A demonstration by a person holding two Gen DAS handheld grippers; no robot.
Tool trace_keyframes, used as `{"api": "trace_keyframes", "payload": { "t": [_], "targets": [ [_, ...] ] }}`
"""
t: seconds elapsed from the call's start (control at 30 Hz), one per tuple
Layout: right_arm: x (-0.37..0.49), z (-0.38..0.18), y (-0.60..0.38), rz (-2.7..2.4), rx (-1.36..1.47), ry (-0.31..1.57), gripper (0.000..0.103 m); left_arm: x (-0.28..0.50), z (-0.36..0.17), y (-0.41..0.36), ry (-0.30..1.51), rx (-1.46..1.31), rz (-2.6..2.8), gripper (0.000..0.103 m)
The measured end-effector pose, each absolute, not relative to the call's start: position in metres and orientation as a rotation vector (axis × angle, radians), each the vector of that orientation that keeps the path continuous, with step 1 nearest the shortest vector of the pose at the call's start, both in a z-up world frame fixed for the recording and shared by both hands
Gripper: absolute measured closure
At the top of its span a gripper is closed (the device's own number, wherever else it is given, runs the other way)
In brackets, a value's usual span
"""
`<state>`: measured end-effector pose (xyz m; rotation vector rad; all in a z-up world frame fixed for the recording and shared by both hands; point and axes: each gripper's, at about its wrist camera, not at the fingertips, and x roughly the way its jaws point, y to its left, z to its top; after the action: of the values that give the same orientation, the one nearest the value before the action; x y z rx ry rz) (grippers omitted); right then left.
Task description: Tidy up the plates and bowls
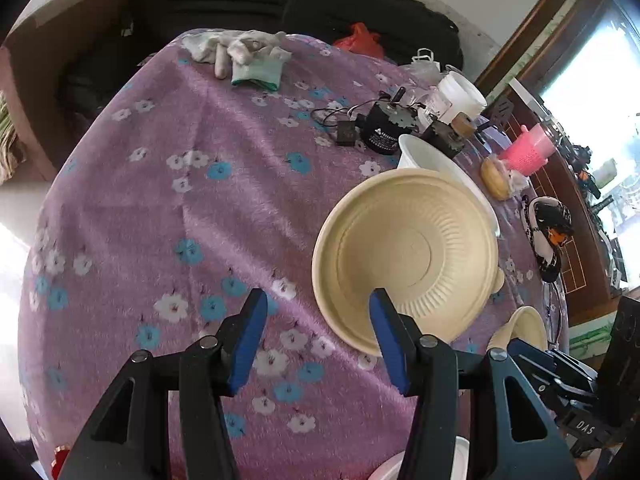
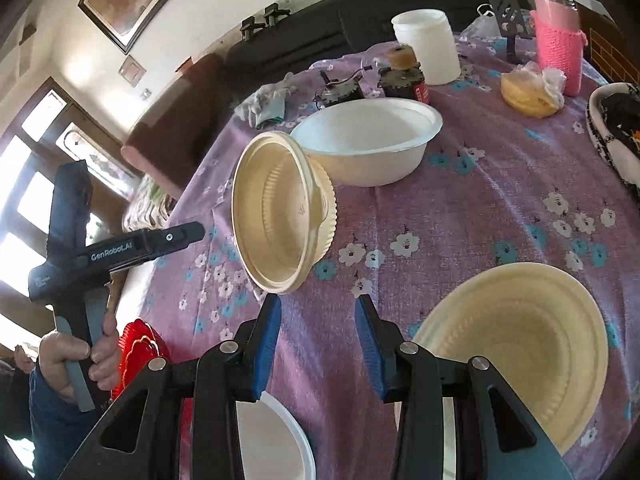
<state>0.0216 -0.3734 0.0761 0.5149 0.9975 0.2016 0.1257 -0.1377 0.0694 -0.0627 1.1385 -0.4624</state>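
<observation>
A cream ribbed bowl (image 1: pixel 406 256) stands tilted on its edge on the purple cloth, its opening toward my left gripper; it also shows in the right wrist view (image 2: pixel 280 212). It leans against a white bowl (image 2: pixel 368 144), whose rim shows behind it in the left view (image 1: pixel 424 156). My left gripper (image 1: pixel 318 344) is open, its right finger in front of the cream bowl's rim. My right gripper (image 2: pixel 318 344) is open and empty above the cloth. A cream plate (image 2: pixel 520 344) lies at the right, a white plate (image 2: pixel 276 440) below the fingers.
A purple flowered cloth (image 1: pixel 180 208) covers the table. At the back stand motors (image 1: pixel 384 128), a white tub (image 2: pixel 428 44), a pink sleeved bottle (image 2: pixel 558 40), bread in plastic (image 2: pixel 528 88) and gloves (image 1: pixel 240 56). A red object (image 2: pixel 136 344) lies at the table's near left edge.
</observation>
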Motion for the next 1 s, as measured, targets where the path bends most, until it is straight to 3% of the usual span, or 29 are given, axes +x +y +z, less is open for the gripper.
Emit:
{"api": "trace_keyframes", "payload": {
  "t": [0.47, 0.5, 0.6, 0.63, 0.73, 1.0],
  "targets": [
    [0.054, 0.06, -0.362, 0.173, 0.508, 1.017, 0.059, 0.17, 0.037, -0.17, 1.164, 0.016, -0.502, 0.052],
    [0.056, 0.058, -0.362, 0.177, 0.511, 1.019, 0.059, 0.17, 0.034, -0.173, 1.163, 0.025, -0.496, 0.054],
    [0.061, 0.055, -0.359, 0.188, 0.509, 1.016, 0.061, 0.167, 0.03, -0.177, 1.183, 0.015, -0.517, 0.083],
    [0.062, 0.055, -0.358, 0.186, 0.509, 1.008, 0.07, 0.164, 0.03, -0.178, 1.183, 0.011, -0.527, 0.086],
    [0.062, 0.054, -0.359, 0.184, 0.519, 0.996, 0.078, 0.151, 0.036, -0.181, 1.153, 0.057, -0.529, 0.086],
    [0.046, 0.07, -0.371, 0.196, 0.532, 0.952, 0.08, 0.122, 0.055, -0.171, 1.147, 0.023, -0.593, 0.086]
  ]
}}
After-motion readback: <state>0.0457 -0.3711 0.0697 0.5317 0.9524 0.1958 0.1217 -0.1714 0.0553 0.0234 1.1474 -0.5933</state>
